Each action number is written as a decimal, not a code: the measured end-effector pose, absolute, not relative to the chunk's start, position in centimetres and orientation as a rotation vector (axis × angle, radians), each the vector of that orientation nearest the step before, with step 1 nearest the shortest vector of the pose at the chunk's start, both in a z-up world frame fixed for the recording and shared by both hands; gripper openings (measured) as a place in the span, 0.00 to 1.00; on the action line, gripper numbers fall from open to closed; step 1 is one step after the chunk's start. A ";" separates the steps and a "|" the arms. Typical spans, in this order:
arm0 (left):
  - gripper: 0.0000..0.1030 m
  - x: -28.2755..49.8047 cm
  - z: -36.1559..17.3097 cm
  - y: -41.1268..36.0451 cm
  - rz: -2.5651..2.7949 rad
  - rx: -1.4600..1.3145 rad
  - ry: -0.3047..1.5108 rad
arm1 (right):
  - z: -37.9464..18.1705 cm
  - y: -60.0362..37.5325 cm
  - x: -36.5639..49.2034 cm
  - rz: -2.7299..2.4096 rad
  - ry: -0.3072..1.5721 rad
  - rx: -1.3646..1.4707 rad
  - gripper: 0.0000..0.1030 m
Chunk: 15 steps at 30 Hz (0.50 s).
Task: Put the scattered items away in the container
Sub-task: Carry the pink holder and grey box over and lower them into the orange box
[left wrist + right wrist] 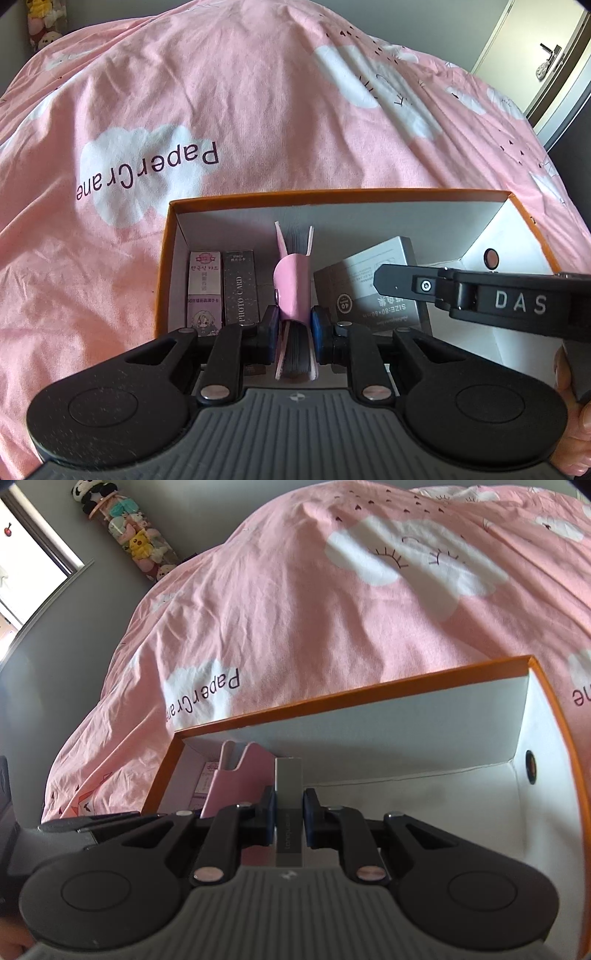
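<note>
Left gripper (294, 325) clamps pink notebook (293, 291)

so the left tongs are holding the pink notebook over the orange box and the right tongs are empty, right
Not quite. The left tongs do grip the pink notebook over the orange box, but the right tongs are not empty: they are shut on a slim grey box, held upright between the pads, as the right wrist view shows.

The bedcover (258, 110) is pink with white clouds and dark lettering. The box (332, 194) is orange outside, white inside. It holds a pink notebook (291, 288) and a grey-silver carton (369, 295).
</note>
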<state>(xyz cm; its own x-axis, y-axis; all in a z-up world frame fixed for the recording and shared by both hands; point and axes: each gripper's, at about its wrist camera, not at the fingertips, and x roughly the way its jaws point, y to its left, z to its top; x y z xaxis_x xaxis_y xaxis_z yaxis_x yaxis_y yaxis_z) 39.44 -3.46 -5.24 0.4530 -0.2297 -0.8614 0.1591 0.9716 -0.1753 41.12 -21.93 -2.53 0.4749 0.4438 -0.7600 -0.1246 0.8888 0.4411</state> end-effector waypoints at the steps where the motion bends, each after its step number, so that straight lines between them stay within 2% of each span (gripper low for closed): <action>1: 0.20 39.5 -5.4 -3.6 -0.240 -0.068 1.077 | -2.7 -22.0 41.3 0.354 1.030 0.363 0.16; 15: 0.22 39.6 -6.0 -3.5 -0.213 -0.063 1.069 | -4.7 -21.4 42.8 0.294 1.100 0.411 0.16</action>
